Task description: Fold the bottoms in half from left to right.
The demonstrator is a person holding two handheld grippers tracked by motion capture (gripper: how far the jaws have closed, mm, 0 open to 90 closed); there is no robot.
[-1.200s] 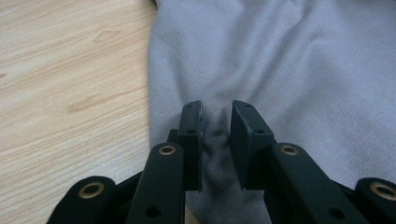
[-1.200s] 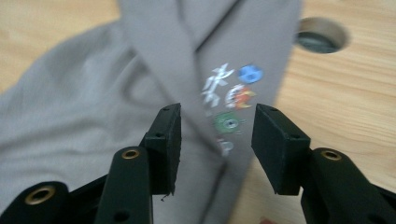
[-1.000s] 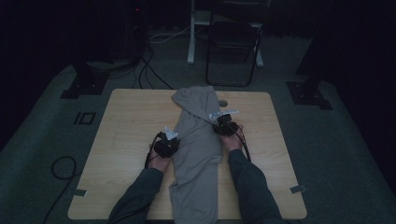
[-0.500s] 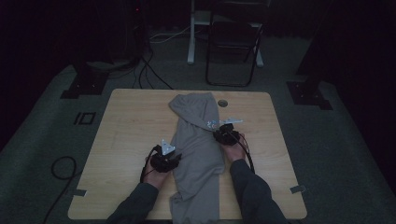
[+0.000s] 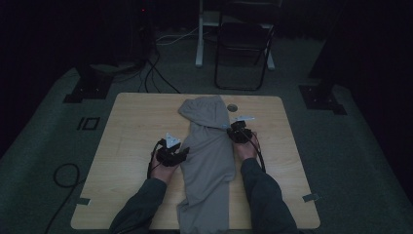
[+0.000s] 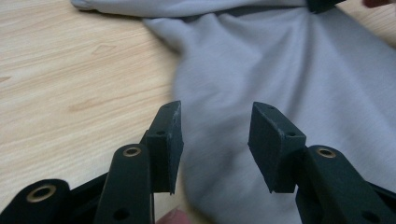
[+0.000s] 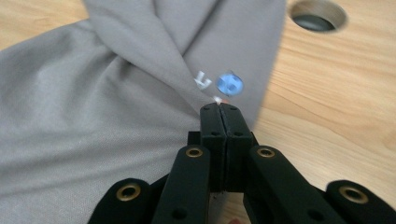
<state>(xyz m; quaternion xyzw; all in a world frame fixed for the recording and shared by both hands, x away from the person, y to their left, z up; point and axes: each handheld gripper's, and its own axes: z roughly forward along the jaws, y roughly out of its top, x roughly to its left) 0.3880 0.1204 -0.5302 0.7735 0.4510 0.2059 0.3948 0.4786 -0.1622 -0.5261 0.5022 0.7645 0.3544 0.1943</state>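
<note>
Left gripper: we see our left gripper [image 5: 181,154] at the left edge of the grey garment [image 5: 209,156], its jaws standing apart; in the left gripper view [image 6: 215,144] the pads have a clear gap between them and press on nothing, with cloth lying below and beyond.
Left jaws, change: they have just been opening, and nothing is pinched between them now.
Left hand, change: against the picture from a second ago, we find it nearer the table's near edge.
Right gripper: our right gripper [image 5: 237,131] sits at the garment's right edge, and in the right gripper view [image 7: 219,109] the two jaws meet flush, with a fold of the cloth running into their tips.
Right jaws, change: they have just closed fully on that fold; a small white tag and a blue round mark [image 7: 229,84] show on the cloth just beyond the tips.
Garment, place: it lies lengthwise down the middle of the table [image 5: 131,126], its lower end hanging over the near edge between our sleeves.
Garment, change: the far end now looks bunched and folded over towards the right gripper.
Garment, material: soft matte grey knit, smooth, with shallow creases fanning from the pinched fold.
Table: pale wood grain, rounded corners, a round cable hole [image 7: 318,15] near the garment's far end.
Jaws, material: black blocky plastic with brass-ringed holes.
</note>
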